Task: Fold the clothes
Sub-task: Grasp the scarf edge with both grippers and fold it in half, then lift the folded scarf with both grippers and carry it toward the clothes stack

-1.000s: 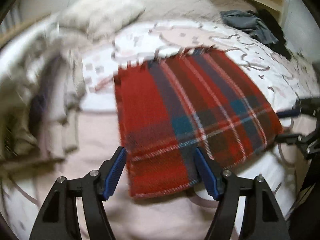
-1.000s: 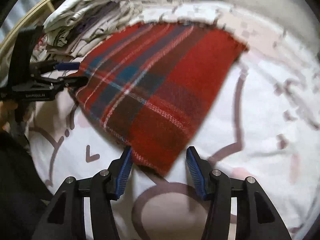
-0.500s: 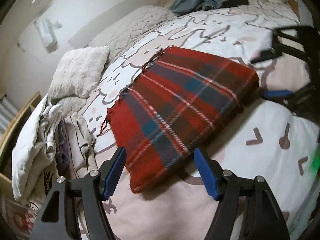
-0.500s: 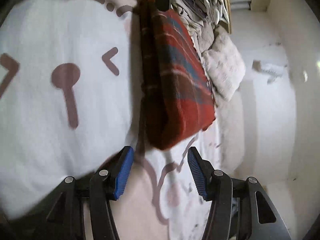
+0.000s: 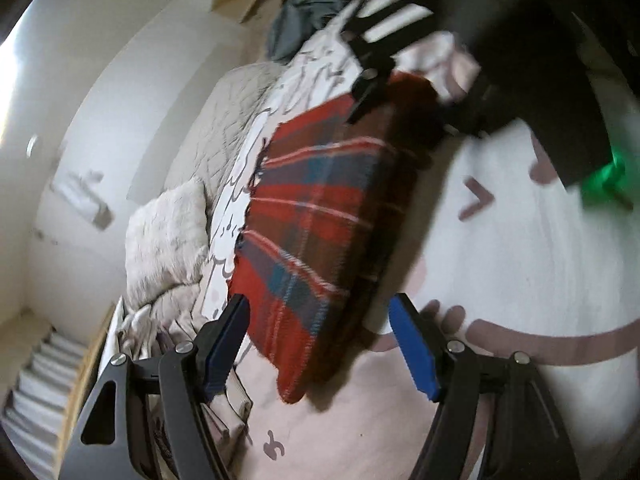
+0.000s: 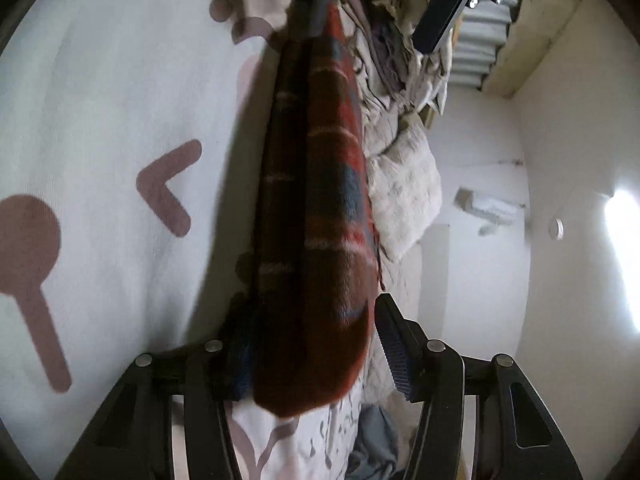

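Note:
A folded red plaid blanket (image 5: 320, 208) lies on the white patterned bed cover (image 5: 520, 260). In the left wrist view its near end sits between the blue pads of my left gripper (image 5: 320, 344), which is open with gaps on both sides. At the blanket's far end, my right gripper (image 5: 368, 80) shows as a dark blur. In the right wrist view the blanket (image 6: 328, 200) is seen edge-on, its end between the closing jaws of my right gripper (image 6: 312, 320). One finger is hidden behind the cloth, and the other pad (image 6: 394, 348) stands just clear. My left gripper (image 6: 440, 12) appears far off.
A pile of pale clothes (image 5: 160, 320) and a fluffy pillow (image 5: 168, 232) lie along the bed's far side by the wall. A grey garment (image 5: 304, 20) sits at the bed's end. A person's dark sleeve (image 5: 540, 60) crosses the left wrist view's upper right.
Both views have rolled strongly. The right gripper has dropped onto the blanket's end, which now sits between its narrowed jaws. The left gripper has closed in on the opposite end.

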`<state>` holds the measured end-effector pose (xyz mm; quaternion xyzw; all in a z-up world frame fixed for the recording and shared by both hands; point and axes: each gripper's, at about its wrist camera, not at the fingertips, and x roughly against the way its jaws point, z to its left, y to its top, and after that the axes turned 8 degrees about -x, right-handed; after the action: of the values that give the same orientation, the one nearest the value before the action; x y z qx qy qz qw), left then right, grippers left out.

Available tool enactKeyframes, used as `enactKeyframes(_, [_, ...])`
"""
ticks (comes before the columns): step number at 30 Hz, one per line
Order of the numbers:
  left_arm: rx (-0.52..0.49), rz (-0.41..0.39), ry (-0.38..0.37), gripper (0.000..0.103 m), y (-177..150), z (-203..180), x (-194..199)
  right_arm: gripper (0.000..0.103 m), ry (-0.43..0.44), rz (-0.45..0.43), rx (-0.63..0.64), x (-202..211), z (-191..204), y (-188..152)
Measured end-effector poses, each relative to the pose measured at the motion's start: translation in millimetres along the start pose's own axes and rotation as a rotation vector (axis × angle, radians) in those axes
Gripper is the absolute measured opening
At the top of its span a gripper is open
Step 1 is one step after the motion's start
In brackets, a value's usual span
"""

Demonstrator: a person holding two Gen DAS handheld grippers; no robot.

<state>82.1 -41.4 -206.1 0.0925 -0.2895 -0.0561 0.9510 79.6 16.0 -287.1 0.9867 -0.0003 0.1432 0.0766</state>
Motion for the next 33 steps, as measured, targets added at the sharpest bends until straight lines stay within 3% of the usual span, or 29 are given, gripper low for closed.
enactKeyframes(5, [-0.086,-0.015,0.067,0.072,3,-10,-8,0.032,0.111,0.021,-0.152,-6,-34,0])
enactKeyframes(10, [-0.149,-0.005,0.146,0.072,6,-11,-26,0.029,0.185,0.053,-0.379,-11,-80,0])
enactKeyframes(17, [-0.256,0.003,0.288,0.072,6,-15,-48,0.029,0.227,0.072,-0.489,-10,-104,6])
enactKeyframes(20, [-0.273,0.007,0.309,0.072,0,-12,-47,0.029,0.233,0.075,-0.499,-9,-104,4])
enactKeyframes(23, [-0.25,0.029,0.284,0.067,-7,-6,-48,0.029,0.238,0.076,-0.486,-8,-97,0])
enactKeyframes(28, [-0.29,0.082,0.217,0.032,-13,-9,-54,0.029,0.193,0.062,-0.4,5,-66,-4])
enactKeyframes(30, [-0.286,0.089,0.196,0.028,-14,-7,-55,0.038,0.127,0.044,-0.32,9,-49,-3])
enactKeyframes(31, [-0.274,0.092,0.187,0.027,-14,-5,-56,0.052,0.101,0.035,-0.276,11,-40,-3])
enactKeyframes(32, [-0.262,0.094,0.178,0.026,-13,-3,-56,0.06,0.082,0.028,-0.244,12,-33,-3])
enactKeyframes(33, [-0.248,0.096,0.168,0.025,-13,-1,-56,0.06,0.064,0.02,-0.215,13,-27,-4])
